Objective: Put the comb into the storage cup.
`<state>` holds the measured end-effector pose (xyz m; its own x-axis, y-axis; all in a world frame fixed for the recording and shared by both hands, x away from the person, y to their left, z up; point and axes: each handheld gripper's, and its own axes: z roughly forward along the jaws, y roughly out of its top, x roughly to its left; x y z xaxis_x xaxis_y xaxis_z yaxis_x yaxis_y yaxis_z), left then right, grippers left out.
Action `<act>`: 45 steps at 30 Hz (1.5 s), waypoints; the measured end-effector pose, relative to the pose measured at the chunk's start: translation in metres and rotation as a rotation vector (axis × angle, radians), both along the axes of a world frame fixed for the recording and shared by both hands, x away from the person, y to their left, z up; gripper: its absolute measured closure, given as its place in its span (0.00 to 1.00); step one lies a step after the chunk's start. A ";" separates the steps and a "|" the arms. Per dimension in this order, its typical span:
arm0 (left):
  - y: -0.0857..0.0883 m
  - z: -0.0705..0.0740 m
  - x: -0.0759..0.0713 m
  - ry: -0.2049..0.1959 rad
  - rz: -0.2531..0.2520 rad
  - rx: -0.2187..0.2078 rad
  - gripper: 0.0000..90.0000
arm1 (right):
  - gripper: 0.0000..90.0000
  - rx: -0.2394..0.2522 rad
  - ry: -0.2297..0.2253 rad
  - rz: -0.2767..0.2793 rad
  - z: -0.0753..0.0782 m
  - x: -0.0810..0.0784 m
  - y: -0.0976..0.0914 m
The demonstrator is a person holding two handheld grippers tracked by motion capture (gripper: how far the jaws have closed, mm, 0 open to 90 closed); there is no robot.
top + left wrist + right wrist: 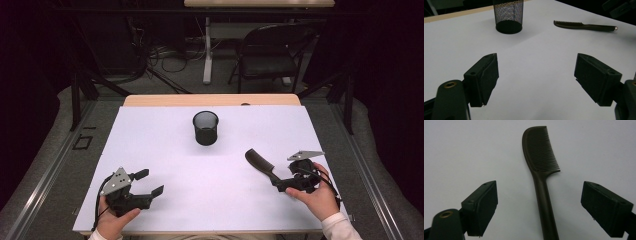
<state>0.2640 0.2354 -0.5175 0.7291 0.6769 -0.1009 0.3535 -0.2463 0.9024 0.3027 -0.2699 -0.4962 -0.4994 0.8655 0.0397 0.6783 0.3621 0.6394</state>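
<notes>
Straddling the comb [541,182], right hand-held gripper [539,207] gapes wide.

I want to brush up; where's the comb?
In the high view, the comb lies on the table's right side, its handle between the open right gripper's jaws, right of the mesh cup.

Black grippers [146,183] (grey top plates), white sleeve [340,226].

Wide-open left claw [536,77] over the white table [536,57], mesh cup [508,15] and perhaps a comb [584,25] beyond
</notes>
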 end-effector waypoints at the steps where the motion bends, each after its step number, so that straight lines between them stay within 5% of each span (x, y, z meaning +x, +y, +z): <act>1: 0.000 0.000 0.000 0.000 0.000 0.000 0.22 | 0.16 -0.010 0.002 0.003 0.000 0.001 0.001; 26: -0.001 -0.002 0.001 0.010 -0.007 0.009 0.22 | 0.18 -0.153 0.079 0.059 0.009 0.020 0.002; 45: -0.001 -0.003 0.001 0.014 -0.012 0.015 0.22 | 0.35 -0.261 0.148 0.167 0.005 0.035 0.018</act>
